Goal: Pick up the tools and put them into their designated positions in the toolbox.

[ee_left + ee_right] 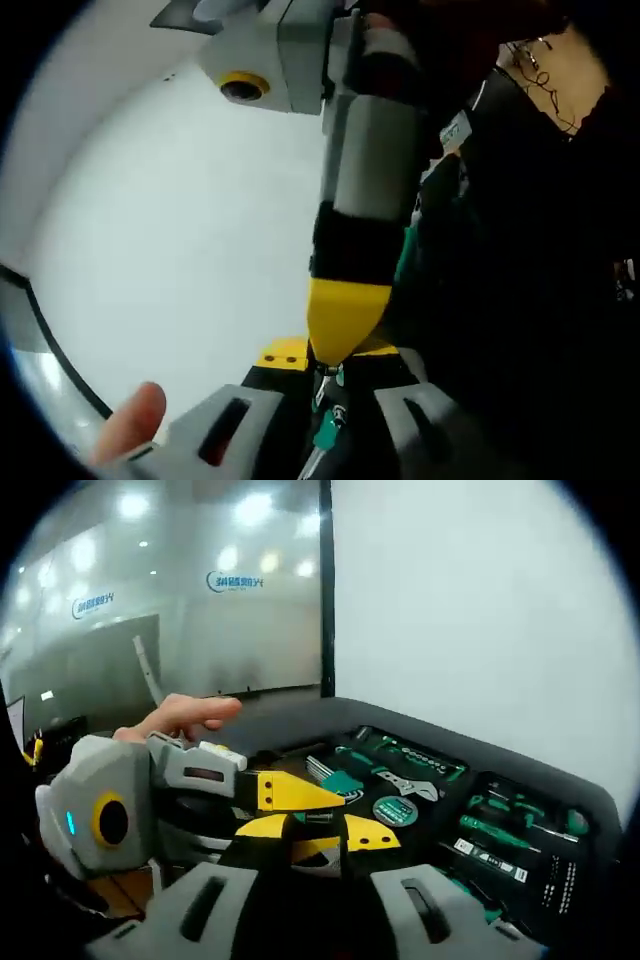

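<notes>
My right claw (pixel 315 855), yellow tips nearly together, grips nothing I can make out; my left claw (pixel 300 792) crosses just beyond it, a hand (pixel 185 715) atop. Past them the toolbox (pixel 560 780) lies open, green-handled tools (pixel 500 830) slotted. Blue wall lettering is unreadable. My left claw's state I cannot tell.

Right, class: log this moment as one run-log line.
stage: at toolbox | left gripper: beside right gripper, tips close | toolbox: open, green tools inside | jaws: state unclear
</notes>
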Motion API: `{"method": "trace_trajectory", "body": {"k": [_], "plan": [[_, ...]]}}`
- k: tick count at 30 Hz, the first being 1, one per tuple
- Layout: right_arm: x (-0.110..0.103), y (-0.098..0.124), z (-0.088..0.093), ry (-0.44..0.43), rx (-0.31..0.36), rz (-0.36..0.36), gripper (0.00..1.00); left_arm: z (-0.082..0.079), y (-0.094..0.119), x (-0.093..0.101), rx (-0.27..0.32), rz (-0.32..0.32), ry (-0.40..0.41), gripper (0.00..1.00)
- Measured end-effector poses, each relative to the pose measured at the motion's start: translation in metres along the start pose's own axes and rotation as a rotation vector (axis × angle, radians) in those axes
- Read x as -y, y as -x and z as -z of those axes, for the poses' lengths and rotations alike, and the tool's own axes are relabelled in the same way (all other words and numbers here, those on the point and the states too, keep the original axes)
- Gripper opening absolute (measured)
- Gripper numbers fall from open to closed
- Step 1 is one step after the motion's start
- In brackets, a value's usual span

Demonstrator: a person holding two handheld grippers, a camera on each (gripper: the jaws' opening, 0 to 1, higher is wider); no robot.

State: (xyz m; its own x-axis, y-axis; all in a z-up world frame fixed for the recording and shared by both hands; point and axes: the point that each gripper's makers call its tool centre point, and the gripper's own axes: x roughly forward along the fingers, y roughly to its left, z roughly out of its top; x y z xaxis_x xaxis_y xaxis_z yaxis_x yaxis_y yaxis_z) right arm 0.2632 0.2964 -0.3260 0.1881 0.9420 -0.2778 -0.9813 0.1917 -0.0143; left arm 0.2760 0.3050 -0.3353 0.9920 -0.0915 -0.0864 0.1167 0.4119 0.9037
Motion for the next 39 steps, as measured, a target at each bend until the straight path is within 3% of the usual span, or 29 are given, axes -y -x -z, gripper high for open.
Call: {"method": "trace_trajectory", "body": {"k": [1, 2, 3, 7, 10, 12, 14, 16, 17, 19, 21, 23, 24, 27, 29, 32, 34, 36, 37, 39], "plan": [[-0.001, -0.001, 0.002, 0.034, -0.014, -0.003, 0.17, 0.001, -0.001, 0.001, -0.003, 0.004, -0.009, 0.07], [-0.001, -0.001, 0.002, 0.035, -0.018, -0.004, 0.16, -0.018, -0.003, 0.010, -0.011, 0.007, -0.024, 0.08], [-0.001, -0.002, 0.003, 0.042, -0.027, -0.007, 0.15, -0.022, -0.004, 0.012, -0.012, 0.008, -0.029, 0.08], [-0.010, -0.004, 0.006, 0.012, -0.033, -0.111, 0.01, -0.022, -0.006, 0.014, 0.000, 0.015, -0.048, 0.08], [0.002, -0.003, 0.006, 0.056, -0.014, -0.082, 0.00, -0.025, -0.006, 0.013, 0.036, 0.017, -0.037, 0.08], [0.011, -0.001, 0.010, 0.064, -0.036, -0.050, 0.04, -0.021, -0.007, 0.012, 0.037, 0.019, -0.018, 0.08], [0.021, 0.002, 0.007, 0.030, -0.023, -0.030, 0.07, -0.009, -0.005, 0.006, 0.021, 0.006, 0.070, 0.08], [0.036, 0.008, 0.001, -0.022, 0.016, 0.006, 0.07, 0.007, 0.003, -0.017, 0.051, -0.041, 0.302, 0.09], [0.042, 0.012, 0.000, -0.029, 0.022, 0.021, 0.07, 0.026, 0.011, -0.036, 0.068, -0.091, 0.414, 0.09], [0.060, 0.021, -0.004, -0.006, 0.041, 0.071, 0.06, 0.060, 0.026, -0.064, 0.053, -0.179, 0.554, 0.09], [0.071, 0.027, -0.006, 0.004, 0.042, 0.084, 0.06, 0.076, 0.040, -0.086, 0.095, -0.254, 0.624, 0.10], [0.082, 0.030, -0.008, 0.012, 0.038, 0.096, 0.07, 0.103, 0.057, -0.105, 0.094, -0.350, 0.648, 0.13], [0.086, 0.030, -0.009, 0.022, 0.030, 0.096, 0.07, 0.122, 0.066, -0.111, 0.084, -0.403, 0.703, 0.14], [0.081, 0.022, -0.001, 0.081, -0.063, 0.031, 0.07, 0.169, 0.084, -0.118, 0.087, -0.503, 0.856, 0.15], [0.078, 0.015, 0.002, 0.153, -0.104, 0.020, 0.07, 0.193, 0.094, -0.113, 0.077, -0.547, 0.941, 0.15], [0.065, -0.003, 0.011, 0.325, -0.161, -0.030, 0.06, 0.208, 0.097, -0.102, 0.119, -0.565, 1.015, 0.15], [0.060, -0.013, 0.022, 0.408, -0.219, -0.059, 0.05, 0.211, 0.096, -0.094, 0.036, -0.515, 0.987, 0.15], [0.064, -0.023, 0.032, 0.443, -0.280, -0.060, 0.05, 0.191, 0.099, -0.110, 0.186, -0.564, 0.960, 0.15], [0.066, -0.028, 0.035, 0.439, -0.302, -0.060, 0.03, 0.187, 0.099, -0.109, 0.197, -0.552, 0.925, 0.15], [0.067, -0.037, 0.038, 0.452, -0.324, -0.076, 0.03, 0.191, 0.094, -0.099, 0.151, -0.521, 0.935, 0.15]]}}
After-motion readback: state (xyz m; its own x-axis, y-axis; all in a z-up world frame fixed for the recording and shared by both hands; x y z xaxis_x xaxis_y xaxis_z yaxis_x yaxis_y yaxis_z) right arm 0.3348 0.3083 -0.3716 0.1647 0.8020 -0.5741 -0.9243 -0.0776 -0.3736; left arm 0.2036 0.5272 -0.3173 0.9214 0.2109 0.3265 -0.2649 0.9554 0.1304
